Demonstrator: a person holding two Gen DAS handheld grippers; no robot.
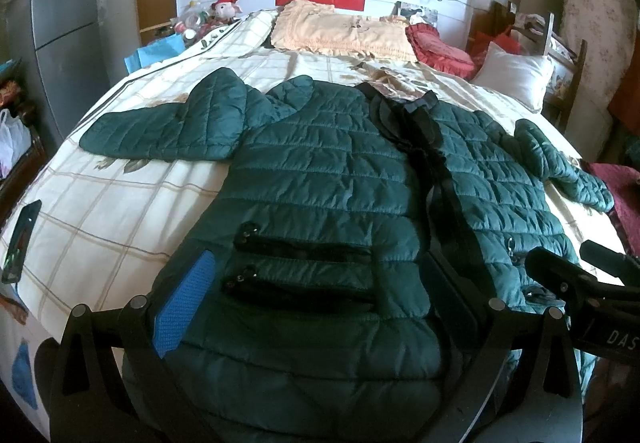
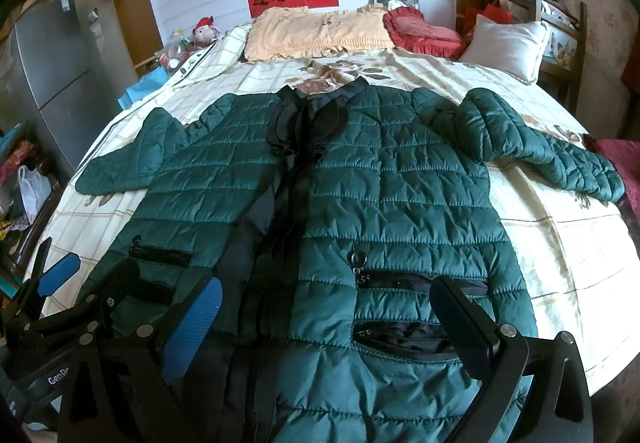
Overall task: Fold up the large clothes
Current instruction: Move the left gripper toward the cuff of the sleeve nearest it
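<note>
A dark green quilted jacket (image 1: 320, 179) lies flat, front up, on the bed, sleeves spread to both sides; it also shows in the right wrist view (image 2: 380, 179). My left gripper (image 1: 316, 291) is open, hovering over the jacket's lower left panel by its two zip pockets. My right gripper (image 2: 328, 319) is open over the lower right panel near its pockets. The right gripper also shows at the right edge of the left wrist view (image 1: 568, 271). The left gripper also shows at the lower left of the right wrist view (image 2: 80, 283).
The bed (image 1: 100, 203) has a cream checked cover. Pillows (image 1: 344, 31) and a red cushion (image 1: 436, 47) lie at the head. A white pillow (image 1: 516, 75) is at the right. A phone (image 1: 22, 239) lies at the bed's left edge. A fridge (image 1: 64, 23) stands at the left.
</note>
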